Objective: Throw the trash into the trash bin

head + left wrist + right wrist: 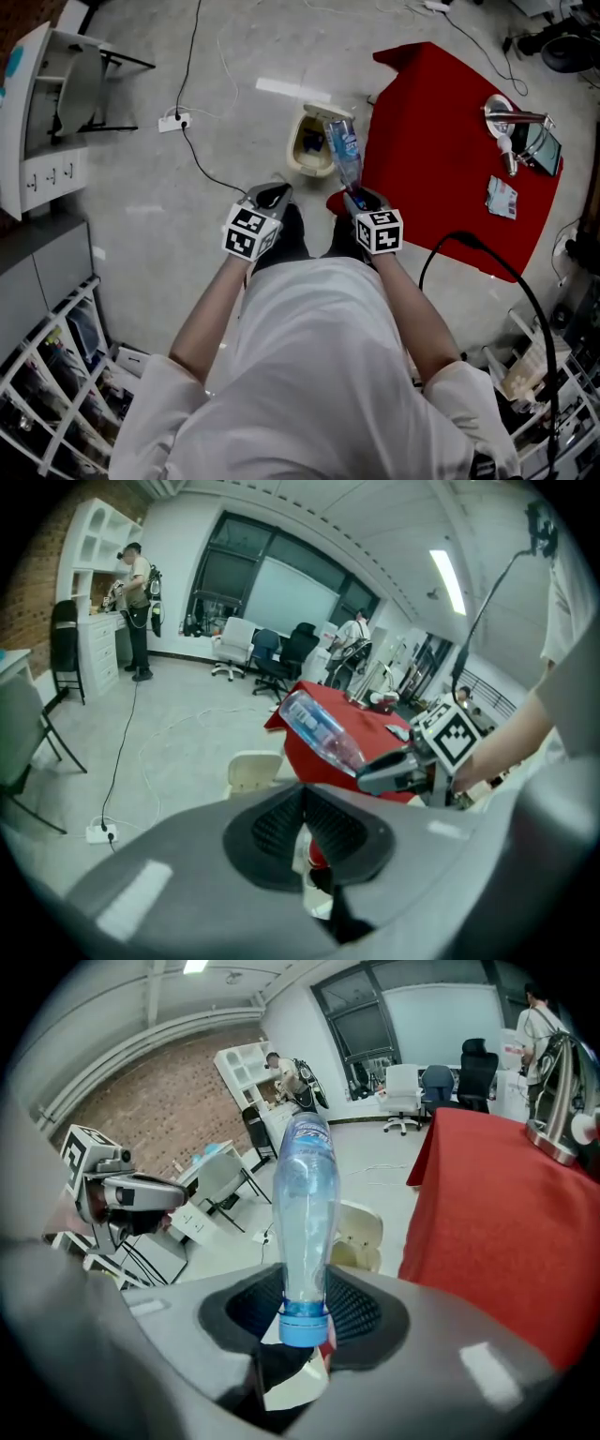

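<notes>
Jaws of right gripper (357,199) clamped on neck of plastic bottle (343,150), near trash bin (295,161) beside red table (441,141). Left gripper (272,195) jaws together, empty.

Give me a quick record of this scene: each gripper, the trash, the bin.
Right gripper: shut on clear plastic bottle, gripped at its blue-capped neck
Left gripper: shut, empty
Trash bin: cream, on floor beside red table, ahead of both grippers
Task status: bottle not yet in bin
</notes>
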`<state>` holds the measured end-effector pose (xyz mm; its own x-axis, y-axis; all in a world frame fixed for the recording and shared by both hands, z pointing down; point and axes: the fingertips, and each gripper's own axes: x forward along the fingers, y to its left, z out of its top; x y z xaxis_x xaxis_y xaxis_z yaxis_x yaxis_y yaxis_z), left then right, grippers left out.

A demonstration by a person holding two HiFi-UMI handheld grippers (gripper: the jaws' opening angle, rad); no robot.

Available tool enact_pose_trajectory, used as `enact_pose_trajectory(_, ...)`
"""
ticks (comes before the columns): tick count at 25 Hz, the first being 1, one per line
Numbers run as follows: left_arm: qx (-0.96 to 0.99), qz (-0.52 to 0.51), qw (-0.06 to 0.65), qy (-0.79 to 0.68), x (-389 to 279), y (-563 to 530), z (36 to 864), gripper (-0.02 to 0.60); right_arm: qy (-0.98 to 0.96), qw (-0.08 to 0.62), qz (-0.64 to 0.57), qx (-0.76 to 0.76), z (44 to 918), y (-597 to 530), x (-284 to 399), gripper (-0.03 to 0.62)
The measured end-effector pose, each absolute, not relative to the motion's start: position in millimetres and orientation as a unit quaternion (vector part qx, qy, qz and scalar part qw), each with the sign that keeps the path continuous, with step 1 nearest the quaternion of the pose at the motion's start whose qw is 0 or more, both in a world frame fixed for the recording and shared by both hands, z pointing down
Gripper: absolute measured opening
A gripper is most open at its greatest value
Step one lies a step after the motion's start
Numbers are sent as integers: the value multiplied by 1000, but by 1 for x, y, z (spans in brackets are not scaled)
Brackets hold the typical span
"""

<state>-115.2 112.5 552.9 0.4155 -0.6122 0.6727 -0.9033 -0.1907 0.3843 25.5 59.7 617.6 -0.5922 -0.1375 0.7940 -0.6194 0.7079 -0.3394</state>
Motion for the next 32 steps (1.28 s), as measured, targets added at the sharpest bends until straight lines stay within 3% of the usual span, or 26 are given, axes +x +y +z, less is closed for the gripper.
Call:
enact_pose_trajectory(10, 734, 189, 400, -515, -161, 120, 598, 5, -787, 399, 399, 250, 676, 79, -24, 141)
enact_pose_trajectory(20, 736, 220, 403, -497, -188, 111, 689, 5, -749, 433, 421, 271, 790, 75, -47, 141)
enact_pose_trajectory(32, 736, 222, 448, -457, -167, 115, 816, 5, -682, 480, 465, 296, 954, 86, -47, 143)
